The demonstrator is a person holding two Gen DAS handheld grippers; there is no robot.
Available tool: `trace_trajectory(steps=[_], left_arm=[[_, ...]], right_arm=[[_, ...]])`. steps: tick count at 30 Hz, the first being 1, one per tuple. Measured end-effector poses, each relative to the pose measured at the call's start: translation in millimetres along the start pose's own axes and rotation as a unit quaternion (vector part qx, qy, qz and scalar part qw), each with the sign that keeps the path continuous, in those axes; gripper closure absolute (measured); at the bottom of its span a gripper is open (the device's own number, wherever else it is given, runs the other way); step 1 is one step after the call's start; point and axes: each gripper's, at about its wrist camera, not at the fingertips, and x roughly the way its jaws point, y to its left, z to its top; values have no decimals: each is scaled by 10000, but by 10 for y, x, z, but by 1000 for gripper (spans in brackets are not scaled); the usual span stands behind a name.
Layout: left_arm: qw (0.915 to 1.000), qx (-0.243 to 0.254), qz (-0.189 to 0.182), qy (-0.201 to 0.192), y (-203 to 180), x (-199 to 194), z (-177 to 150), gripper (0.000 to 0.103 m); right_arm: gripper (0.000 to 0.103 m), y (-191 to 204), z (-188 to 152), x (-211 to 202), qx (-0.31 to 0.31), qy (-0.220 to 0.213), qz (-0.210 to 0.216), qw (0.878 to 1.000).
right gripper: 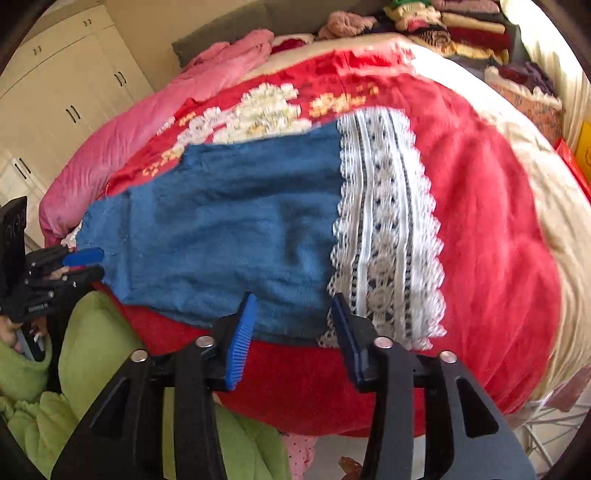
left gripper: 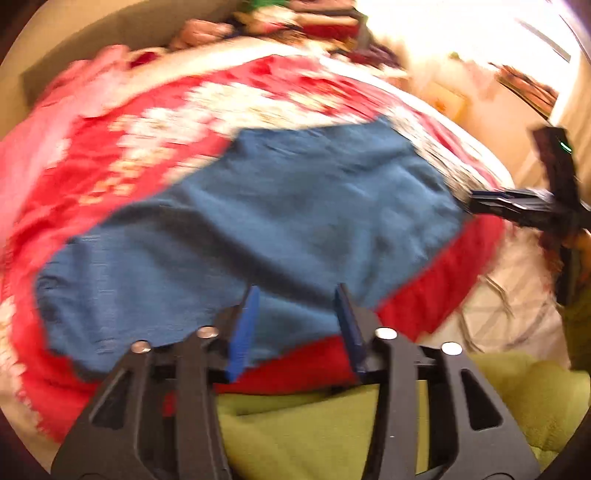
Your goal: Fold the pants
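Note:
Blue knitted pants [right gripper: 229,221] lie flat on the red blanket [right gripper: 487,206], with a white lace cuff [right gripper: 388,229] at their right end. My right gripper [right gripper: 293,301] hovers over the near edge where blue meets lace, its jaws open and nothing pinched. The left wrist view is blurred; there the pants [left gripper: 280,206] spread across the middle. My left gripper [left gripper: 297,295] stands open above their near edge, holding nothing. The left gripper [right gripper: 83,266] also shows at the pants' left end, and the right gripper [left gripper: 491,201] at their lace end.
A red blanket with white flowers covers the bed, with a pink quilt [right gripper: 155,103] at its far left. Stacks of folded clothes [right gripper: 461,29] line the back. White cupboards [right gripper: 55,92] stand on the left. The person's green sleeves [right gripper: 85,350] are close below the grippers.

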Motion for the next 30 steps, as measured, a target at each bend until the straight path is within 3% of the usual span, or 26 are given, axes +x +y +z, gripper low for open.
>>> trace_trajectory(steps=[3,4,5,7,11,19,23,30], left_arm=[[9991,-346,259,-15,247,-13,15,57],[9984,-481,311,-1,337,9,22,47],[9969,-623,473,20,432,49,26,37],[9913,-890,958,147,641,163,34,32],[9860,-1295,961,424,966,353,-67,32],[9854,-1513,763,156,1050,210,-128,32],[9879,-1298,842,-149,909,-5,43,29],[9927,-891,736,-354,704,16,597,25]], right_arm=[[54,20,71,-69,-94,-165,-41,9998],[54,20,87,-63,-111,-169,-71,9998],[54,16,105,-50,-120,-173,-111,9997],[54,-25,115,-24,-62,-125,-163,9998],[55,-196,28,71,143,164,-355,9991],[54,-206,-62,-18,208,95,-182,9996],[54,-263,117,-253,278,-425,-42,9987],[54,-552,727,-245,333,-799,-266,9959]])
